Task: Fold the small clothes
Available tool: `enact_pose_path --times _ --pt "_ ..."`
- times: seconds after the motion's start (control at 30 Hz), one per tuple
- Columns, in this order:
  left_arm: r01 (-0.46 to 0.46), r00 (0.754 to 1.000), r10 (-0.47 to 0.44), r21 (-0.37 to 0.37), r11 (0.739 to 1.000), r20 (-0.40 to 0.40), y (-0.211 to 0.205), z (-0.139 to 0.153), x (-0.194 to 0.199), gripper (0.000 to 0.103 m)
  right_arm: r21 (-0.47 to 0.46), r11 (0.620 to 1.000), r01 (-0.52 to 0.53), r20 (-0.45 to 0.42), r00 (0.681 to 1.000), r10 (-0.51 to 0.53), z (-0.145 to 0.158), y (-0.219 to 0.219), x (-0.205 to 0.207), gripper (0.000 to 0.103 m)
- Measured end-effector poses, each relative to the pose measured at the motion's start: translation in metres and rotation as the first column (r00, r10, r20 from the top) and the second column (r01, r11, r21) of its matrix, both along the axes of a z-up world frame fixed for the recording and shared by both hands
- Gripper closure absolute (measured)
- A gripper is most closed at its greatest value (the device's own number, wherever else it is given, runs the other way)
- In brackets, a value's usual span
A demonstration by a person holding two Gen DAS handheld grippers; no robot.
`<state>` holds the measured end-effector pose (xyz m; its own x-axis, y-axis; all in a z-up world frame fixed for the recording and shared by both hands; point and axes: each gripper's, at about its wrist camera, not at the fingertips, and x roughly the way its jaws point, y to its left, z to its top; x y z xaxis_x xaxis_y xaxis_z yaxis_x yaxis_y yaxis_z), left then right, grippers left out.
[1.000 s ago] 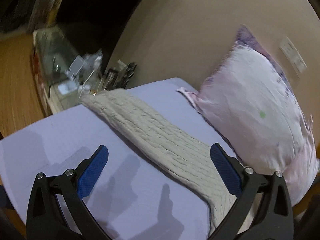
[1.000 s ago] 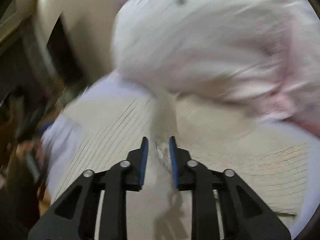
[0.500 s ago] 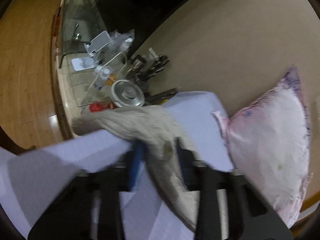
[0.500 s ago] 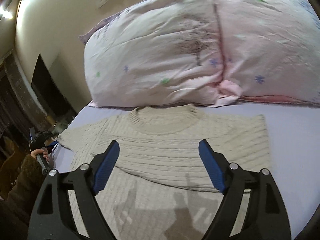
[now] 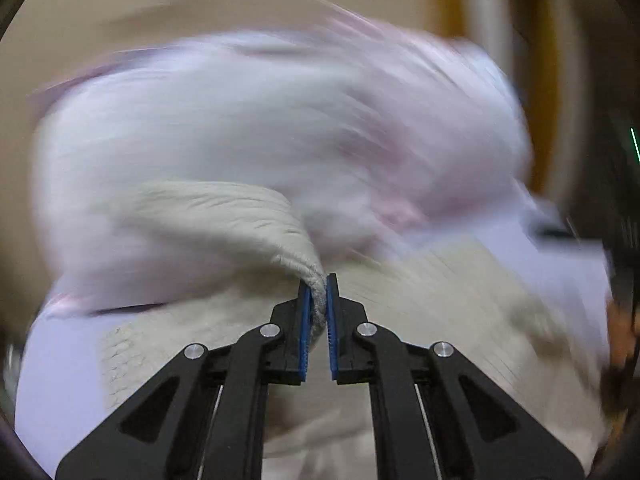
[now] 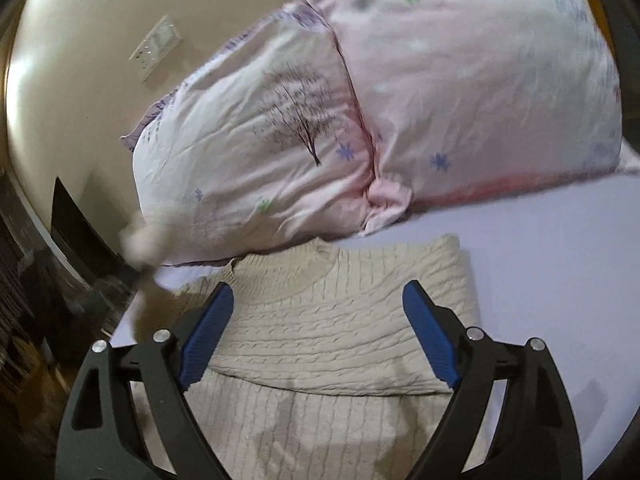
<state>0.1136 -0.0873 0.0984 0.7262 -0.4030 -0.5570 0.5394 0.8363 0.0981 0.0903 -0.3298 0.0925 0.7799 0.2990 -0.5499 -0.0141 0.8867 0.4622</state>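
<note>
Partway, judging by the cream sweater flat on the lavender sheet, its 3 o'clock side already folded in. Left gripper clamped on a raised sleeve; right gripper spread apart, hovering empty. Sleeve fold and halving still ahead.

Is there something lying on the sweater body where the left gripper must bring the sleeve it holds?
Nothing visible. The left gripper is shut on the sleeve, and the sweater lies bare on the sheet. The right gripper hangs open above it. The pillows lie behind the collar.
</note>
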Motion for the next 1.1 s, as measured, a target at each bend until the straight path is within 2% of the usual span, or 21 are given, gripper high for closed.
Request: enact_pose_path --times 0.07,0.13,0.2,0.27,0.3,0.33,0.4,0.47,0.53,0.63,0.7,0.77,0.83,0.93,1.0,1.03,1.07,1.1 --pt "0.1 0.993 -0.093 0.102 0.99 -0.069 -0.042 -0.029 -0.011 0.096 0.047 0.999 0.007 -0.053 0.999 -0.004 -0.011 -0.01 0.008 0.017" --pt "0.106 0.991 -0.099 0.083 0.991 -0.089 -0.037 -0.033 -0.02 0.095 0.105 0.994 0.022 -0.103 0.995 -0.011 -0.022 -0.024 0.011 0.019" --pt "0.058 0.995 -0.056 0.02 0.998 -0.078 -0.002 -0.025 -0.031 0.089 0.125 0.991 0.039 -0.135 0.991 -0.022 -0.029 -0.032 0.014 0.029" --pt "-0.023 0.998 0.019 -0.047 0.999 -0.067 0.047 -0.014 -0.04 0.063 0.126 0.991 0.053 -0.17 0.985 -0.031 -0.036 -0.035 0.019 0.036" --pt "-0.068 0.996 0.063 -0.076 0.995 -0.069 0.071 -0.008 -0.043 0.057 0.133 0.99 0.051 -0.18 0.983 -0.026 -0.039 -0.034 0.022 0.041" --pt "-0.121 0.99 0.113 -0.099 0.988 -0.082 0.098 -0.006 -0.049 0.053 0.15 0.988 0.04 -0.191 0.981 -0.011 -0.042 -0.03 0.029 0.043" --pt "-0.215 0.972 0.202 -0.108 0.971 -0.12 0.135 -0.009 -0.061 0.052 0.161 0.987 0.02 -0.209 0.978 0.014 -0.043 -0.018 0.046 0.047" --pt "-0.3 0.947 0.282 -0.107 0.948 -0.156 0.165 -0.014 -0.077 0.05 0.131 0.991 0.015 -0.223 0.975 0.015 -0.04 -0.001 0.064 0.047" --pt "-0.359 0.923 0.334 -0.112 0.927 -0.191 0.186 -0.023 -0.094 0.044 0.061 0.998 0.02 -0.236 0.972 -0.005 -0.039 0.02 0.09 0.047" --pt "-0.388 0.906 0.348 -0.143 0.911 -0.243 0.202 -0.031 -0.112 0.034 -0.075 0.996 0.043 -0.304 0.951 -0.064 -0.054 0.042 0.126 0.048" --pt "-0.399 0.897 0.351 -0.151 0.905 -0.269 0.206 -0.037 -0.118 0.031 -0.096 0.994 0.043 -0.346 0.935 -0.074 -0.069 0.045 0.14 0.096" --pt "-0.404 0.888 0.342 -0.166 0.9 -0.307 0.213 -0.044 -0.122 0.025 -0.028 0.995 0.093 -0.29 0.952 -0.098 -0.066 0.031 0.124 0.097" --pt "-0.388 0.893 0.317 -0.191 0.901 -0.319 0.217 -0.048 -0.127 0.022 0.019 0.99 0.141 -0.186 0.973 -0.135 -0.049 0.013 0.086 0.097" --pt "-0.366 0.901 0.28 -0.234 0.9 -0.332 0.224 -0.054 -0.133 0.018 0.055 0.977 0.206 -0.137 0.971 -0.197 -0.042 -0.011 0.024 0.095" --pt "-0.341 0.905 0.237 -0.272 0.9 -0.353 0.227 -0.059 -0.135 0.018 0.031 0.97 0.239 -0.173 0.958 -0.231 -0.05 -0.023 -0.016 0.071" --pt "-0.332 0.906 0.218 -0.289 0.898 -0.364 0.228 -0.061 -0.136 0.018 0.025 0.968 0.249 -0.185 0.953 -0.24 -0.052 -0.025 -0.027 0.062" --pt "-0.32 0.905 0.193 -0.308 0.896 -0.378 0.23 -0.065 -0.138 0.018 0.015 0.966 0.259 -0.197 0.948 -0.251 -0.056 -0.029 -0.043 0.046" --pt "-0.313 0.905 0.177 -0.322 0.894 -0.388 0.23 -0.067 -0.139 0.018 0.004 0.964 0.267 -0.211 0.942 -0.26 -0.062 -0.032 -0.06 0.044"
